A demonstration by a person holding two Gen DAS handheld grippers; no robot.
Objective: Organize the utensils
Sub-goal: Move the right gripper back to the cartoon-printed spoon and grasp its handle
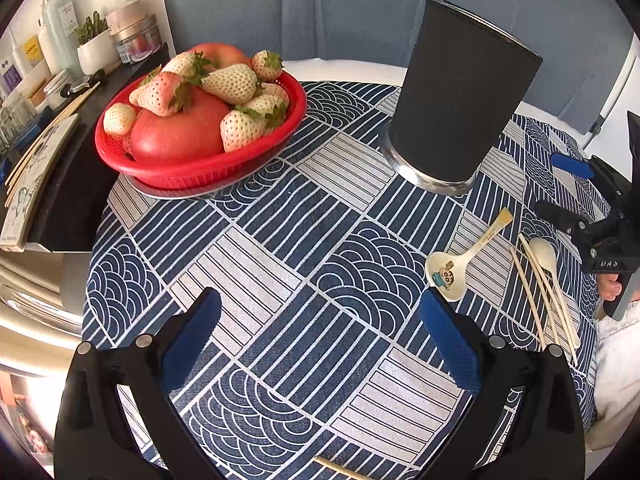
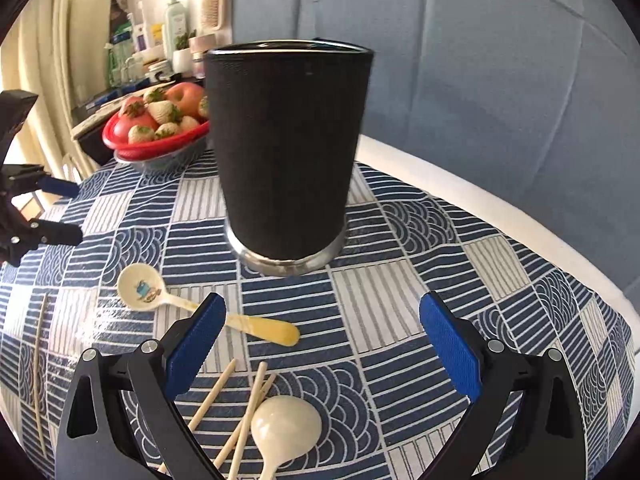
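A tall black utensil holder (image 1: 460,96) (image 2: 286,152) with a metal base stands upright on the patterned tablecloth. A cream spoon with a cartoon print (image 1: 452,266) (image 2: 160,294) lies in front of it. A plain cream spoon (image 1: 546,258) (image 2: 282,426) lies among several wooden chopsticks (image 1: 536,296) (image 2: 248,408). One more chopstick (image 2: 38,368) lies apart at the left. My left gripper (image 1: 320,332) is open and empty over bare cloth. My right gripper (image 2: 320,340) is open and empty, hovering just above the plain spoon and chopsticks.
A red basket (image 1: 200,168) (image 2: 156,142) of strawberries and apples sits at the table's far left. A dark shelf (image 1: 64,184) with bottles and jars borders the left edge. A blue padded wall (image 2: 480,60) stands behind the round table.
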